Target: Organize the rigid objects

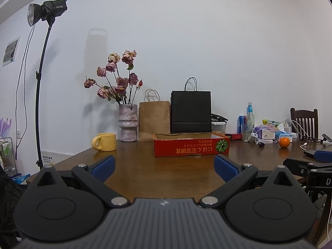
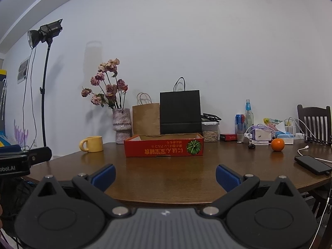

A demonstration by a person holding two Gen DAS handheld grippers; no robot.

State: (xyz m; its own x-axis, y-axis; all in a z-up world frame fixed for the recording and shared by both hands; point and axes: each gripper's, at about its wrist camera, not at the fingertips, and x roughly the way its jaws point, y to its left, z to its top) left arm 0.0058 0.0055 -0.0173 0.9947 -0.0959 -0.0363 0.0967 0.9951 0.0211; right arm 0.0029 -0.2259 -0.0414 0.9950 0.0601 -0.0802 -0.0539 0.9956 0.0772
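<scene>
Both tools wide apart, gripping nothing: left tool (image 1: 164,167), right tool (image 2: 165,175), over counter (image 2: 166,178) near edge. Red box (image 2: 164,147) mid-counter toward far edge. Yellow mug (image 2: 92,144) by left edge, orange (image 2: 277,144) right; small dark item (image 2: 251,146) beside orange, maybe earbuds.

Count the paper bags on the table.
2. The brown bag stands by the vase; the black bag stands right of it, behind the red box. More may be hidden.

left gripper (image 1: 164,168): fingers spread wide, holding nothing | right gripper (image 2: 165,175): fingers spread wide, holding nothing
</scene>
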